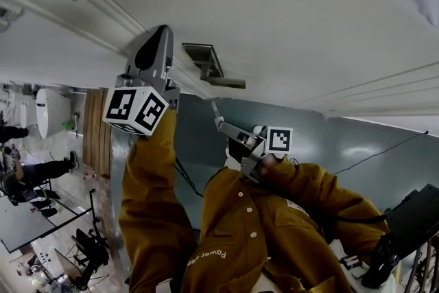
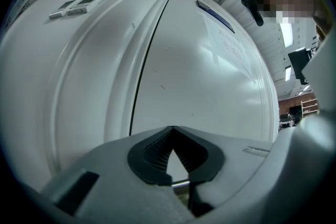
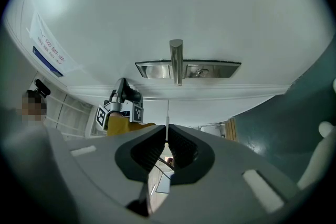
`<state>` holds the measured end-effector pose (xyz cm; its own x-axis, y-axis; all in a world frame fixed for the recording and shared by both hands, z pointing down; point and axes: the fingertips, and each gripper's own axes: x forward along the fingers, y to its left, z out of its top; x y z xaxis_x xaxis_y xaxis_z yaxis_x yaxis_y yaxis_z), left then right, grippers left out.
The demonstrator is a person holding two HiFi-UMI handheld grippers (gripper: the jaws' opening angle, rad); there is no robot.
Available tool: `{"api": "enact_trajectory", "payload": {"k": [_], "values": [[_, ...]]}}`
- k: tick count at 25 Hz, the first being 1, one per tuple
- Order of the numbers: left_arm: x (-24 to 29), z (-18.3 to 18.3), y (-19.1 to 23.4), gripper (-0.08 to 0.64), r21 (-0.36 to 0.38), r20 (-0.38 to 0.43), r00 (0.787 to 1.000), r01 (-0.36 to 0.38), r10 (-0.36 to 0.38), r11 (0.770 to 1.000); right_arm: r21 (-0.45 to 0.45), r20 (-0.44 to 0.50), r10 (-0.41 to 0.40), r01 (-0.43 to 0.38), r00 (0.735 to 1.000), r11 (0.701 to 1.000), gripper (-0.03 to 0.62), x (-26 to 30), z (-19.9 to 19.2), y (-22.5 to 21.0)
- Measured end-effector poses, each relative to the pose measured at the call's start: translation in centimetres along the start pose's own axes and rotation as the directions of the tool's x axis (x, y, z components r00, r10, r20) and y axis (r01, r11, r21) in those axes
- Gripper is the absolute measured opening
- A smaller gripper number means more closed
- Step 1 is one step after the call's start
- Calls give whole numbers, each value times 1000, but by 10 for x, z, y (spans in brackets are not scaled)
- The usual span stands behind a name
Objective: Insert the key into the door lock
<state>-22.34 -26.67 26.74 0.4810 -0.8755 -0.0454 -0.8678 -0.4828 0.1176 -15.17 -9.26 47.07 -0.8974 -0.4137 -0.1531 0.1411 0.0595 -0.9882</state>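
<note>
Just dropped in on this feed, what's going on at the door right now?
A person in a mustard jacket is working at a white door with two hand-held grippers. The right hand-held gripper is shut on a key, whose blade points at the metal lock plate beside the lever handle. The key is short of the plate and not yet inserted. The left hand-held gripper is shut and empty, raised near the door.
</note>
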Motion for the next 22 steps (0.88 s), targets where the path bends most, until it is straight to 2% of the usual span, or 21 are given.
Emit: {"api": "enact_trajectory", "payload": {"k": [5, 9, 12, 15, 22], "values": [[-1, 5, -4, 0, -4, -2, 1000, 0, 0, 1000, -53, 34, -6, 7, 999, 999, 29, 5, 11, -13], [4, -1, 2, 0, -4, -7, 1000, 1, -1, 1000, -65, 68, -20, 24, 997, 998, 29, 19, 28, -50], [7, -8, 4, 0, 4, -12, 1000, -2, 2, 1000, -65, 99, -76, 83, 992, 994, 29, 22, 39, -86], [9, -12, 6, 0, 12, -16, 1000, -3, 3, 1000, -60, 133, -31, 40, 991, 997, 29, 37, 51, -92], [4, -9, 5, 0, 15, -22, 1000, -12, 12, 1000, -41, 214, 15, -6, 977, 999, 29, 52, 71, -100]]}}
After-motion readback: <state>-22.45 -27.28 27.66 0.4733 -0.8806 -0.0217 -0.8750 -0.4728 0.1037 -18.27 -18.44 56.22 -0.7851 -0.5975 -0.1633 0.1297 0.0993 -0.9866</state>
